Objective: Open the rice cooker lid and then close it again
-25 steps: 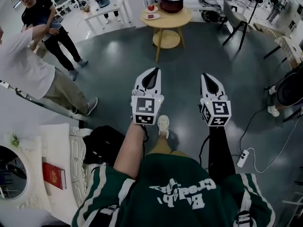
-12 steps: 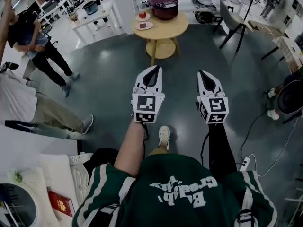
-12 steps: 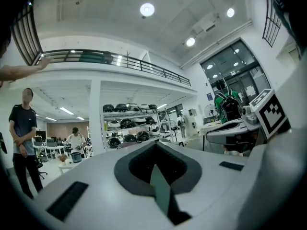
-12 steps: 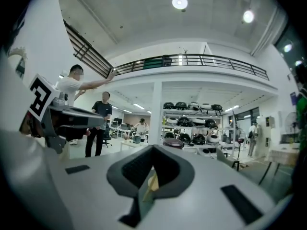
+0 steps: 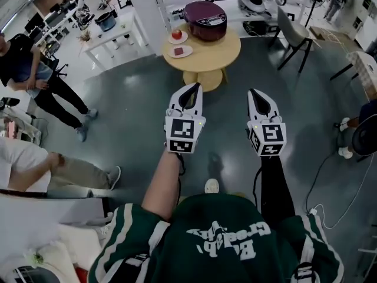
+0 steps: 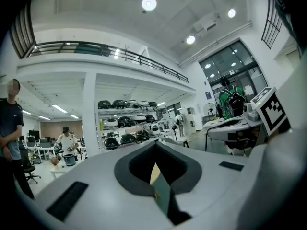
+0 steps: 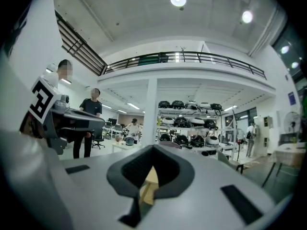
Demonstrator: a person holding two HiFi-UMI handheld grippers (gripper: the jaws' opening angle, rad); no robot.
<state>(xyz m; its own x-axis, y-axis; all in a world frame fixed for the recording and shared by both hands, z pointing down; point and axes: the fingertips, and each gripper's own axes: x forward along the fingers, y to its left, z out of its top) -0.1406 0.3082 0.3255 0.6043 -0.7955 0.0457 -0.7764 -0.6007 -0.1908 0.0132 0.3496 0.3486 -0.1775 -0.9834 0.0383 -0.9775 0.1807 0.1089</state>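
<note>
A dark maroon rice cooker (image 5: pixel 205 12) with its lid down stands on a round wooden table (image 5: pixel 227 49) ahead of me. Both grippers are held out over the grey floor, well short of the table. The left gripper (image 5: pixel 191 87) points toward the table's near edge with its jaws shut on nothing. The right gripper (image 5: pixel 255 92) is level with it, also shut and empty. In the left gripper view the left gripper (image 6: pixel 156 145) has its tips together, with a sliver of pale table (image 6: pixel 155 174) showing through the gap. The right gripper (image 7: pixel 153 147) looks the same in its own view.
Two small plates, one with a red apple (image 5: pixel 177 35), sit on the table's left side. A grey chair (image 5: pixel 291 31) stands to the right and a white table (image 5: pixel 112 31) to the left. People (image 5: pixel 35 75) stand at the left. A cable and power strip (image 5: pixel 321 210) lie at the right.
I have walked forward: the round table and rice cooker are nearer and lower in the head view. Both grippers stay shut and held out in the same pose.
</note>
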